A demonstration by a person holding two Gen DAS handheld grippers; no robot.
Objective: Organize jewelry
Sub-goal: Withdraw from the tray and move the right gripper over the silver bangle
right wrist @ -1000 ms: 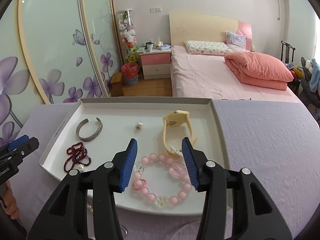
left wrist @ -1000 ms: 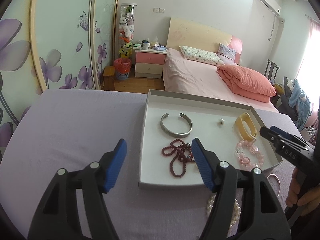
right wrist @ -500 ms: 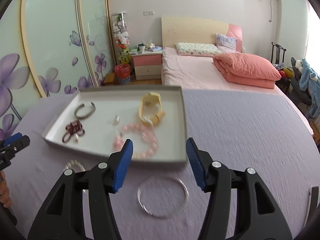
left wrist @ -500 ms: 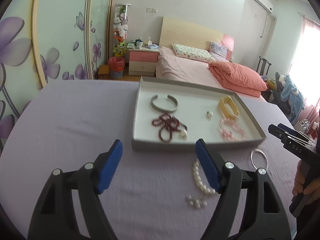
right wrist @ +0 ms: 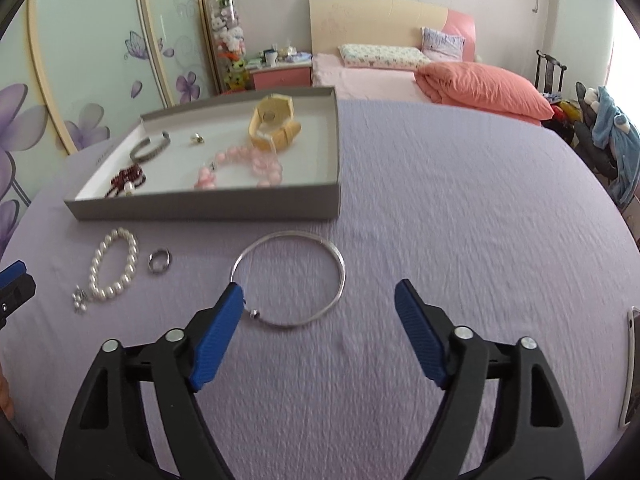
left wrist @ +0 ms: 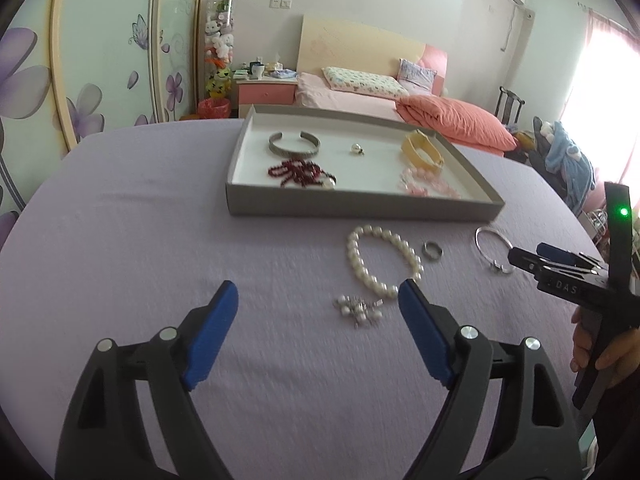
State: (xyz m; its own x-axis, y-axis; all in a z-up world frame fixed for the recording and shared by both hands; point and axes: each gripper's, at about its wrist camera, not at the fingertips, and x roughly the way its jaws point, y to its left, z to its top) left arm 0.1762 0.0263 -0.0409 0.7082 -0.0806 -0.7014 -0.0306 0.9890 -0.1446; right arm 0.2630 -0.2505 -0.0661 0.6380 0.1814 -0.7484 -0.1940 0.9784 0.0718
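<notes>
right gripper (right wrist: 318, 312): jaws just spread wide, nothing between | silver bangle (right wrist: 290, 278) flat on the cloth just ahead, slightly left, near the tray (right wrist: 208, 208) | left gripper (left wrist: 318, 308): also just opened, empty, nearer the pearl bracelet (left wrist: 380, 260) | your right's closer to the bangle
</notes>
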